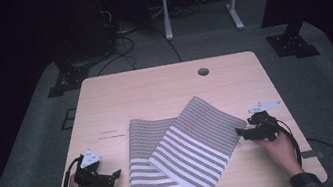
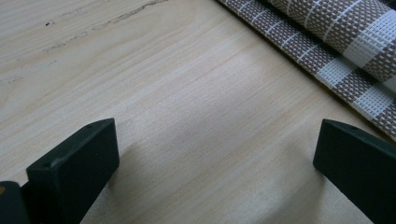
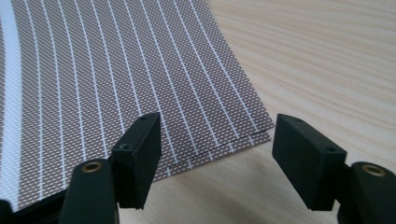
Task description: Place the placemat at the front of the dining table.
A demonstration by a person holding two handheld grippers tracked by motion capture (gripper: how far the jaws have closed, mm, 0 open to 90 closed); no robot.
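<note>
Where the wooden bench [image 1: 154, 95] comes closest to the person, a striped mat [image 1: 184, 151] lies folded over itself, brown and white, with its near edge at the bench's front edge. One part lies straight and the top part slants across it toward the right. The right gripper [image 1: 239, 133] sits just beside the mat's right corner, its fingers [image 3: 140, 154] wide open around that corner and holding nothing. The left gripper [image 1: 116, 174] rests on bare wood just left of the mat, its fingers [image 2: 74, 168] wide open and empty too. A small round hole [image 1: 203, 72] sits near the bench's far edge.
</note>
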